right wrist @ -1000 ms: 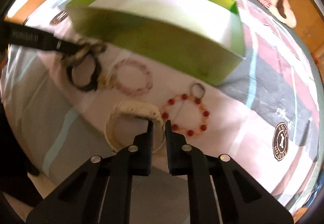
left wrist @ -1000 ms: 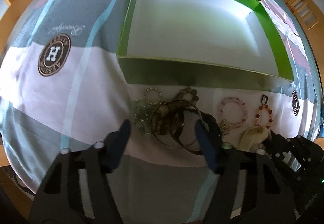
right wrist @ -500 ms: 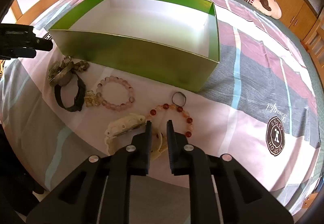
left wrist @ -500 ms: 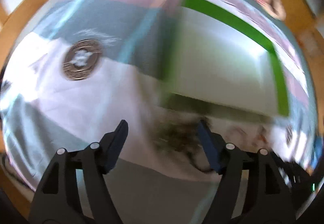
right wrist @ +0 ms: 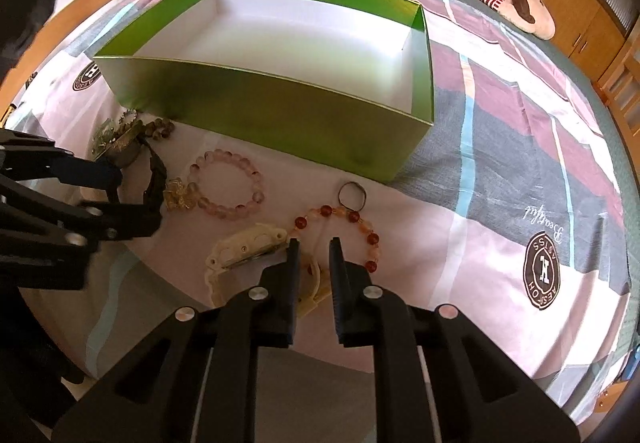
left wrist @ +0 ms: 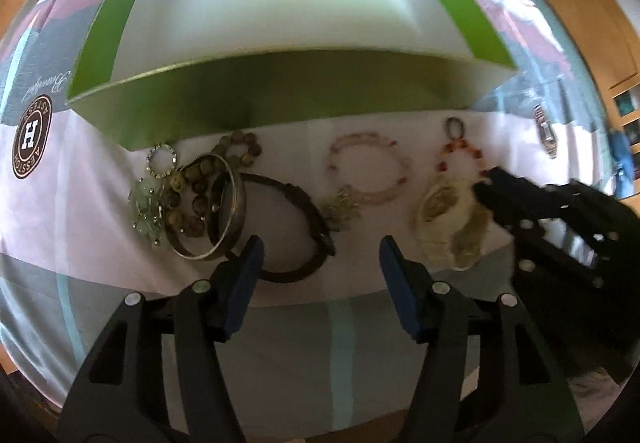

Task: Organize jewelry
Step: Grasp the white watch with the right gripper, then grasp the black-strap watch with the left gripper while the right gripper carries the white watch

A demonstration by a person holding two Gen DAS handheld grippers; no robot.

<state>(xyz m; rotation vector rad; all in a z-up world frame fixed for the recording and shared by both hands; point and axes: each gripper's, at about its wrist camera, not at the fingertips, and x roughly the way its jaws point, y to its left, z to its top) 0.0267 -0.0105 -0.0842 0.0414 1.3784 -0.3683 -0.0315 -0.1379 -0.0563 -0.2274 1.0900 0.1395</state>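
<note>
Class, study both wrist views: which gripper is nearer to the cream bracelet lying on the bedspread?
Right. The right gripper is at the cream bracelet, its nearly closed fingertips over the band. The left gripper, jaws apart, is off to the side, above the dark bangle.

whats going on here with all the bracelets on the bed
A person with a gripper in each hand is sorting jewelry laid out on a bedspread in front of an empty green box. The right gripper is nearly shut on the band of a cream watch. The left gripper is open above a dark bracelet, its jaws having just closed a little, gripping nothing. The pink bead bracelet and red bead bracelet lie untouched.
</note>
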